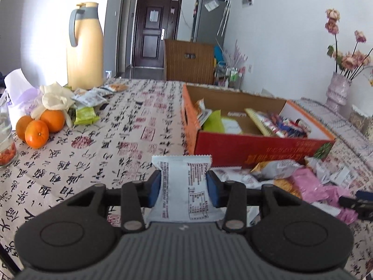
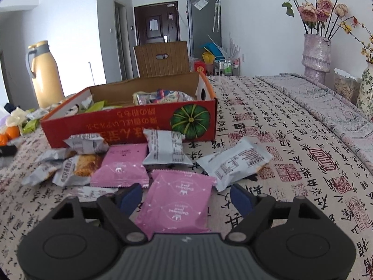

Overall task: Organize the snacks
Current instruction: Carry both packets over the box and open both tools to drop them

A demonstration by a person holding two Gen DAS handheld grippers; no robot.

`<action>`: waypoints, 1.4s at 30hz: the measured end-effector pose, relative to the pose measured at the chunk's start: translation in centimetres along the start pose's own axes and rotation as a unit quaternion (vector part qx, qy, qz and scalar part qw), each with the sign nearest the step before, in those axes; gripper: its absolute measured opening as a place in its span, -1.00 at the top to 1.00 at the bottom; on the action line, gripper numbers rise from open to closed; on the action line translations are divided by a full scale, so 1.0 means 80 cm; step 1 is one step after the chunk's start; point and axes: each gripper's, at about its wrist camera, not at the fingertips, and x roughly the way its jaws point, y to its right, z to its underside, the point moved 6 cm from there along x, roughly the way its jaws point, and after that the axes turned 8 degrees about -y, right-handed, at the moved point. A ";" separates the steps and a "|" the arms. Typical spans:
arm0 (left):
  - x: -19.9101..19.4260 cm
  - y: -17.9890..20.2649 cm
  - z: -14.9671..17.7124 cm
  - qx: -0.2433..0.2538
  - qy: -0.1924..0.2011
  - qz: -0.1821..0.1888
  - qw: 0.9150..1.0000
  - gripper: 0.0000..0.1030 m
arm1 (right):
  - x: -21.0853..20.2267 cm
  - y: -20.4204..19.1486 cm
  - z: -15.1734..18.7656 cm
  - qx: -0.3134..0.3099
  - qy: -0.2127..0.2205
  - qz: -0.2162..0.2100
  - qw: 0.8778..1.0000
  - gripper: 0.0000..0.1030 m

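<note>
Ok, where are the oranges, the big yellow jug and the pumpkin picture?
oranges (image 1: 37, 133), left wrist view, on the front orange's peel.
yellow jug (image 1: 85, 53), left wrist view, on its body.
pumpkin picture (image 2: 190, 120), right wrist view, on the box's front wall.

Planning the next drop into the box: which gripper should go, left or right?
Left. The left gripper is already shut on a white snack packet, with the red box just ahead. The right gripper is open, straddling a pink packet on the table, holding nothing.
</note>
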 end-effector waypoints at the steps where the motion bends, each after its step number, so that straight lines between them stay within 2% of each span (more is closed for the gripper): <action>1: -0.003 0.002 -0.002 -0.003 0.005 0.001 1.000 0.18 | 0.003 0.000 0.001 0.000 -0.004 0.001 1.000 -0.56; 4: -0.008 0.006 -0.007 -0.012 0.013 0.003 1.000 0.18 | 0.010 -0.004 0.003 -0.004 -0.014 -0.003 1.000 -0.49; 6: -0.009 0.010 -0.009 -0.016 0.017 0.006 1.000 0.18 | 0.018 -0.009 0.005 -0.010 -0.026 -0.003 1.000 -0.39; 7: -0.010 0.013 -0.010 -0.017 0.018 0.007 1.000 0.18 | 0.020 -0.011 0.006 -0.016 -0.024 0.002 1.000 -0.25; 9: -0.011 0.018 -0.010 -0.015 0.020 0.006 1.000 0.18 | 0.019 -0.017 0.006 -0.025 -0.021 0.001 0.999 -0.17; 18: -0.013 0.038 -0.026 -0.012 0.036 0.014 0.999 0.18 | -0.021 -0.015 -0.006 -0.030 0.033 -0.022 0.999 -0.17; 23: -0.010 0.054 -0.048 -0.015 0.052 0.021 0.998 0.18 | -0.033 -0.021 -0.036 -0.037 0.064 -0.032 0.997 -0.17; 32: 0.016 0.079 -0.103 -0.032 0.073 0.028 0.996 0.18 | -0.015 -0.046 -0.117 -0.049 0.102 -0.057 0.992 -0.17; 42: 0.064 0.099 -0.145 -0.033 0.071 0.026 0.997 0.17 | 0.026 -0.070 -0.184 -0.052 0.112 -0.073 0.990 -0.17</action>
